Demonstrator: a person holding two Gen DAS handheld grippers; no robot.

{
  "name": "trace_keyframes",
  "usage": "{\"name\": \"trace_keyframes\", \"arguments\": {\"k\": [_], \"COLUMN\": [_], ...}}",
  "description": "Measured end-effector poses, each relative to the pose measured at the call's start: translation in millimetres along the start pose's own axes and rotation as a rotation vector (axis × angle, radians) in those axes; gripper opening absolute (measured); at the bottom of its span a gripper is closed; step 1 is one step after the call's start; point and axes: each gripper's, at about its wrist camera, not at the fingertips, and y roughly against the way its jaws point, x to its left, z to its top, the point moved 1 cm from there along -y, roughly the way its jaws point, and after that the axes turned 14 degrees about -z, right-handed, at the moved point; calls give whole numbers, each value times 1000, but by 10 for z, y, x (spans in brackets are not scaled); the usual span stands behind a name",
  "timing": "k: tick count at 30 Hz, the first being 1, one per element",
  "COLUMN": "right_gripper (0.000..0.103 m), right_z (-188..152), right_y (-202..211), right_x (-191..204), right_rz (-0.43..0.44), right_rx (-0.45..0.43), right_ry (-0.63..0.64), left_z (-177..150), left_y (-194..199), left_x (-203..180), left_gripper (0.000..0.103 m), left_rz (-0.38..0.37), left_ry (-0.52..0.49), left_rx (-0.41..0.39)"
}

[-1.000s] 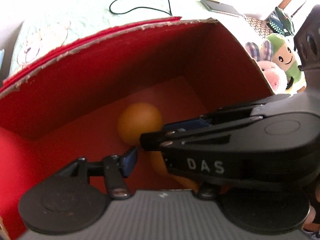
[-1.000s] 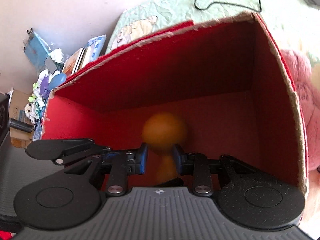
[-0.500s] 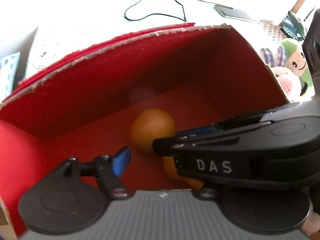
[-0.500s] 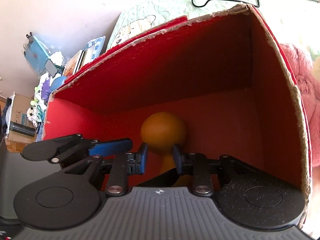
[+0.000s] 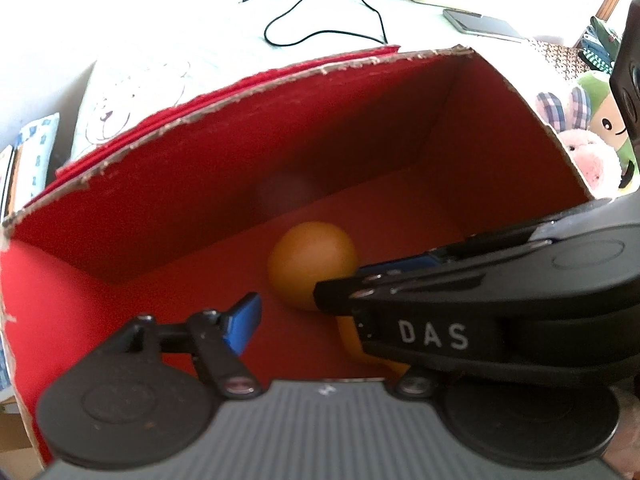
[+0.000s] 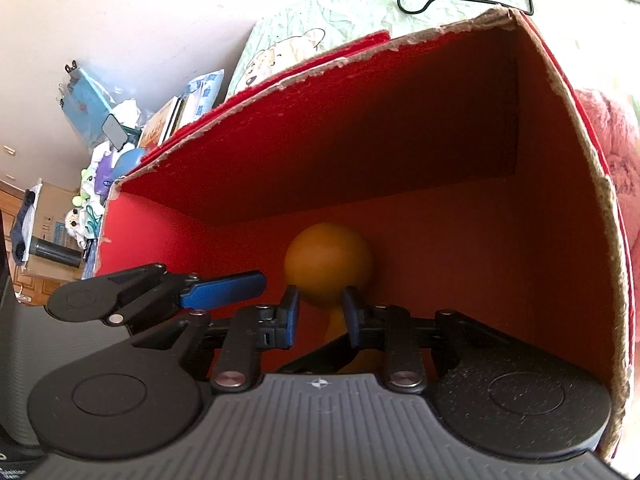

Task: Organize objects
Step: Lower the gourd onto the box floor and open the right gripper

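Inside the red cardboard box [image 6: 440, 128], on its floor near the back wall, sits an orange ball [image 6: 329, 266]. Just in front of the ball, the right tool [image 6: 318, 314] reaches into the box; its jaws have just been narrowing, with a second orange object [image 6: 337, 326] low between the blue pads, though I cannot tell whether they press on it. The left tool [image 5: 320, 312] stands beside it in the box, its jaws just spread wide and released, nothing gripped. Behind the box, a black cable [image 5: 320, 20] lies on the pale bedspread [image 5: 180, 40]; plush toys [image 5: 588, 136] sit beyond the box's right wall.
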Motion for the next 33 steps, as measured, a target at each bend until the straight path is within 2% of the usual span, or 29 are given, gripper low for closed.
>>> {"name": "trace_keyframes", "arguments": {"k": [16,17,24,28,33], "right_gripper": [28,28,29,34,33], "right_z": [-7,-8,-10,31,18], "right_y": [19,21,26,-12,88], "right_x": [-32,-32,-14,20,17], "right_rz": [-29,-30,-54,-98,-139], "right_rx": [-16,-16,-22,16,-22], "right_ry": [-16,-15,-9,-17,-48], "left_z": [-59,52,70,114,106], "left_y": [136,34,26,-21,17], "left_x": [7,45,51,58,40], "left_gripper": [75,75,75,77,76], "left_rz": [8,12,34,33,38], "left_ry": [1,0,-13,-9,-31], "left_rx": [-26,-28,-39,-27,-50]}}
